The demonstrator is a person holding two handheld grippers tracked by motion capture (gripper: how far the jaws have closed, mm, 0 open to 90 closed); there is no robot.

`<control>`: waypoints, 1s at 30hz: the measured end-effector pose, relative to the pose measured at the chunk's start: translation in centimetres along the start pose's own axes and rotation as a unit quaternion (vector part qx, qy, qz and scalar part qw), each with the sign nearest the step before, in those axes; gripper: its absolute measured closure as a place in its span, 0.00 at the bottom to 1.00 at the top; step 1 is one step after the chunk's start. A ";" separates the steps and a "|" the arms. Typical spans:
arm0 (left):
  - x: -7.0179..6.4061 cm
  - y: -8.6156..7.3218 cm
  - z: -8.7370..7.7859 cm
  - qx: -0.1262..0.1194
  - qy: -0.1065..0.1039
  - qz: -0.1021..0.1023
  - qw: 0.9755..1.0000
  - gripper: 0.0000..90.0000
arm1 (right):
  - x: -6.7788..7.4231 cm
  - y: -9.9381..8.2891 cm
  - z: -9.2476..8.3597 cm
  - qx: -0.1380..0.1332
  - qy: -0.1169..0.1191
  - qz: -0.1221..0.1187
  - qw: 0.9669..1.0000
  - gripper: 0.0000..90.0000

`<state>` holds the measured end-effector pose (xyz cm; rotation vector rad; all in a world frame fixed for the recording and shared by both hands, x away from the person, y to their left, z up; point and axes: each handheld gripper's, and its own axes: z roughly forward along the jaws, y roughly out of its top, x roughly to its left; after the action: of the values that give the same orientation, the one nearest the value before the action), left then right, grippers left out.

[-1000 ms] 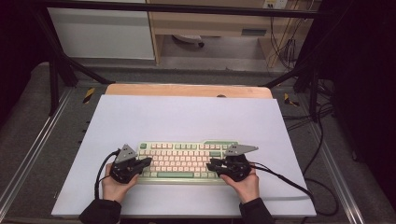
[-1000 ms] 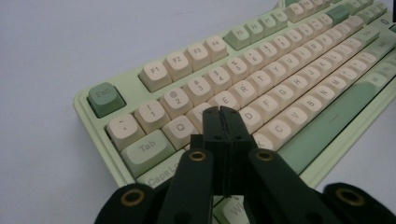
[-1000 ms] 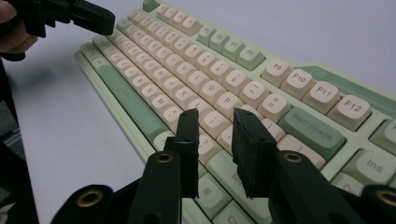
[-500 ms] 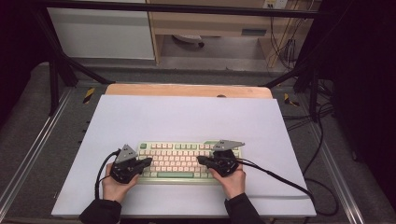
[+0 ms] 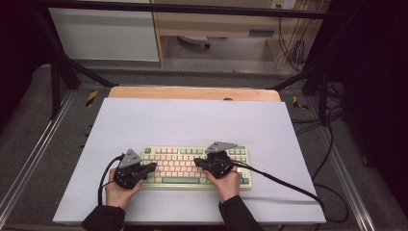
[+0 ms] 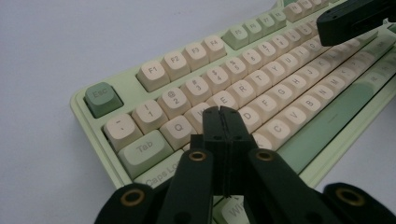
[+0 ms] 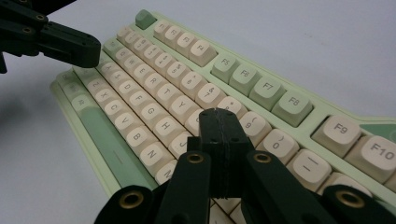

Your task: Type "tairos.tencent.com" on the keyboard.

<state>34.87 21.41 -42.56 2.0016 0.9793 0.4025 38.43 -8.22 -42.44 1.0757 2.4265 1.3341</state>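
The left claw point(image 6: 223, 122) has its jaws pressed together with nothing between them, its tip poised low over the letter keys near the W and E at the centre of the left gripper view; whether it touches a cap I cannot tell. The right claw point(image 7: 219, 122) is likewise closed on nothing, its jaws having just come together, and it hangs over the keys around I and O in the middle of the right gripper view. Under both lies the keyboard point(image 5: 183, 166), a pale green case with cream and green keycaps, flat on the white table point(image 5: 192, 120) in the lower centre of the high view, with a hand at each end. I judge it a rigid, fairly heavy slab that will not flex, sitting steady enough for single keys to be pressed with a closed tip. The keycaps look smooth and slightly dished, so a tip should land square in a cap's middle, not on its edge, where it could slip or pry the cap off. For moving it, the case's long side edges offer the best hold, one claw at each end.
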 end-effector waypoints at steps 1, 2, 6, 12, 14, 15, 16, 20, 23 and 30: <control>0.0 0.0 0.0 0.000 0.000 0.000 1.000 1.00 | 0.0 0.0 0.2 -0.001 -0.001 -0.002 1.000 1.00; 0.0 0.0 0.0 0.000 0.000 0.000 1.000 1.00 | 0.0 0.0 0.3 0.001 -0.003 0.001 1.000 1.00; 0.0 0.0 0.0 0.000 0.000 0.001 1.000 1.00 | 0.0 0.0 0.8 0.004 -0.006 0.001 1.000 1.00; 0.0 0.0 0.0 0.000 0.000 0.000 1.000 1.00 | -0.1 -0.2 1.3 0.008 -0.005 -0.001 1.000 1.00; 0.0 0.0 0.0 0.000 0.000 0.001 1.000 1.00 | 0.0 -0.3 1.3 0.010 -0.005 0.002 1.000 1.00; 0.0 0.0 0.0 0.000 0.000 0.001 1.000 1.00 | 0.0 -0.3 1.4 0.009 -0.005 0.002 1.000 1.00; 0.0 0.0 0.0 0.000 0.000 0.000 1.000 1.00 | 0.0 -0.3 1.4 0.009 -0.005 0.002 1.000 1.00; 0.0 0.0 0.0 0.001 0.000 0.000 1.000 1.00 | -0.1 -0.3 1.5 0.010 -0.005 -0.003 1.000 1.00; 0.0 0.0 0.0 0.000 0.000 0.001 1.000 1.00 | -0.1 -0.4 1.7 0.011 -0.004 -0.002 1.000 1.00; 0.0 0.0 0.0 0.000 0.000 0.002 1.000 1.00 | 0.0 -0.2 1.3 0.009 -0.002 -0.002 1.000 1.00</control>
<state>34.88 21.44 -42.51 2.0036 0.9763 0.4045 38.91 -7.38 -43.39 1.0750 2.4416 1.3102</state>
